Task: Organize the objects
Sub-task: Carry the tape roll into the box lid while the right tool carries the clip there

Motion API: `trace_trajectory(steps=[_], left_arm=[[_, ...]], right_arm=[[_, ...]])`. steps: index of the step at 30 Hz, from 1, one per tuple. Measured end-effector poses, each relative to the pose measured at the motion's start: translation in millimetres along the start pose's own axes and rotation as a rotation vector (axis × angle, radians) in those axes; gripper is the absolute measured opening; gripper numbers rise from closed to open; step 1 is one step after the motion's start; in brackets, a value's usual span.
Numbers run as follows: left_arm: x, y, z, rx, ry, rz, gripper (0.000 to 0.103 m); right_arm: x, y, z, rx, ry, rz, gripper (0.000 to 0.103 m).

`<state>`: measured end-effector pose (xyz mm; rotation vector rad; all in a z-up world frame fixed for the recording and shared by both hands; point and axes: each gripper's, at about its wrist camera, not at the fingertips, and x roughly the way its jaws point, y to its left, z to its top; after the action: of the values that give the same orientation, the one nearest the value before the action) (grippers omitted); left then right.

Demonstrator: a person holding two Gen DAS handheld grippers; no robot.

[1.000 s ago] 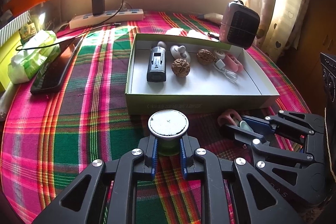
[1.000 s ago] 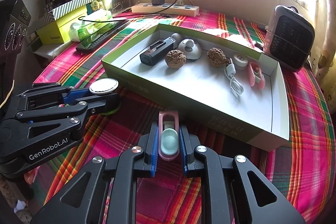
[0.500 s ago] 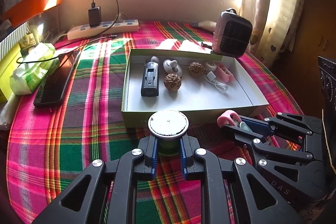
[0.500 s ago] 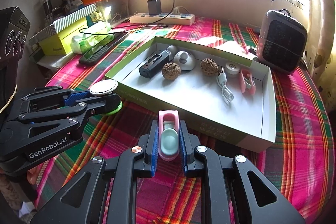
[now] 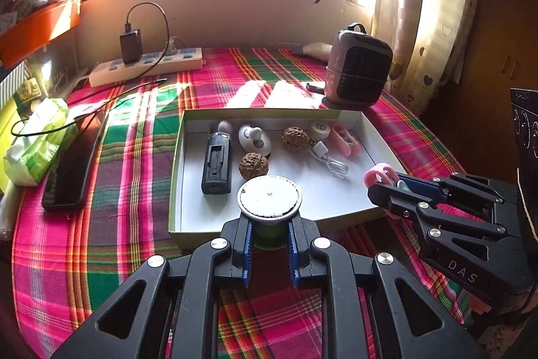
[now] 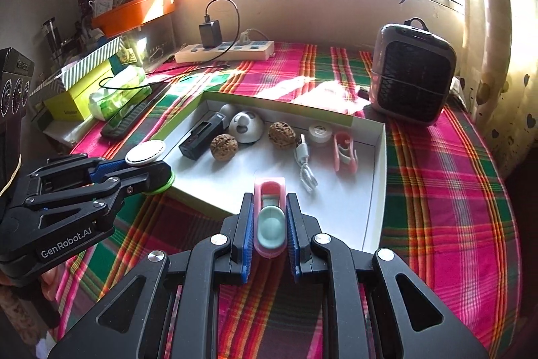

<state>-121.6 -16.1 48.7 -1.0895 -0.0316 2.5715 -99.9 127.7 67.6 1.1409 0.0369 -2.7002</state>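
Left wrist view: the left gripper (image 5: 269, 236) has its fingers (image 5: 244, 241) clamped on a green jar with a white round lid (image 5: 269, 197), held above the near wall of the shallow box (image 5: 176, 177) on the plaid-covered desk (image 5: 111, 190). To the right, the right gripper (image 5: 386, 187) carries a pink clip (image 5: 378, 174).

Right wrist view: the right gripper (image 6: 269, 231) pinches the pink clip (image 6: 270, 217) at the box's near edge (image 6: 376, 207). At far left, the left gripper (image 6: 151, 170) holds the jar (image 6: 146, 152) at the box's left corner.
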Motion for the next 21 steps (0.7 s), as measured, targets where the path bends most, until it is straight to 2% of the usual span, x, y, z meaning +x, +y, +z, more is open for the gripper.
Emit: trace_trajectory(steps=[14, 21], left_arm=[[33.7, -11.2, 23.7, 0.015, 0.037, -0.036, 0.015], [52.3, -14.3, 31.1, 0.022, 0.065, -0.040, 0.015]], right_arm=[[26.2, -39.0, 21.4, 0.049, 0.042, -0.077, 0.019], [44.9, -48.4, 25.9, 0.058, 0.082, -0.058, 0.019]])
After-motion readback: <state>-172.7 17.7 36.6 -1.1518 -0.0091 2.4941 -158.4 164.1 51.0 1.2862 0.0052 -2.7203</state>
